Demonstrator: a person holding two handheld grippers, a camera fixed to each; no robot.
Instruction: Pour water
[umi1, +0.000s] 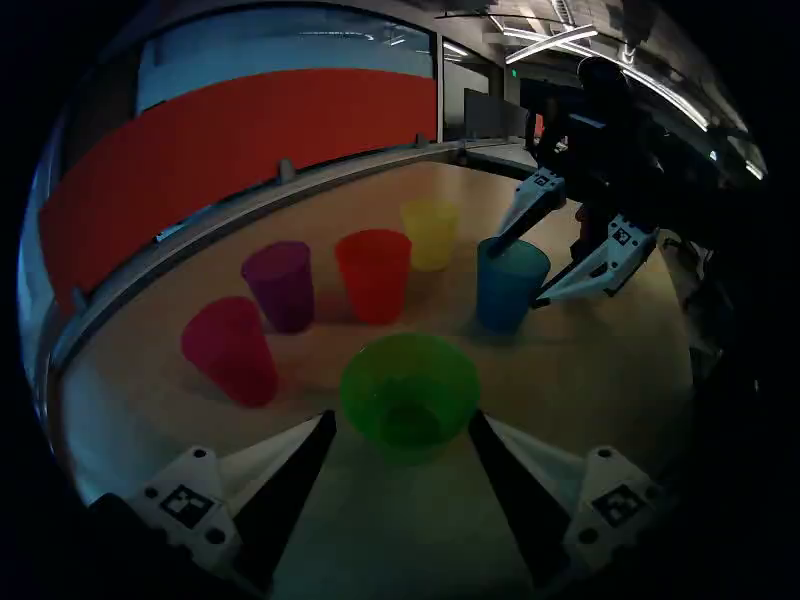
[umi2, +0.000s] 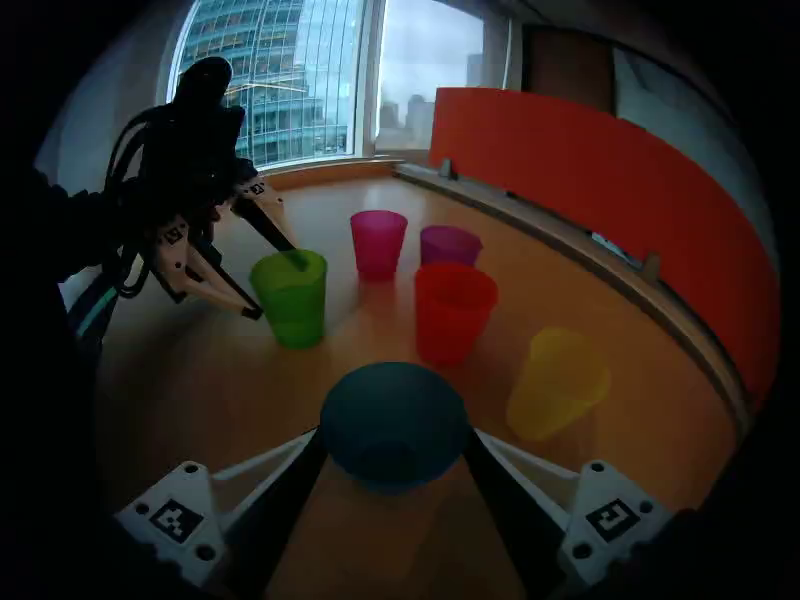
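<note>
**Left gripper**: the fingers are closed in on the green cup, one against each side wall, and both appear to press. The cup is upright with its base on the table.

**Right gripper**: it pinches the blue cup in the same way, upright on the table.

**Judgement:** gripping by the side walls leaves each mouth free for tipping. Neither cup is lifted yet. The water level cannot be told in either cup.

**Clearance:** the bare table between the held pair is adequate for bringing them together. Beyond stand the magenta cup, purple cup, red cup and yellow cup in a loose arc. The red cup is nearest the blue, so a wide swing risks it.

**Boundary:** farthest off, a raised rail edges the table below an orange panel.
</note>
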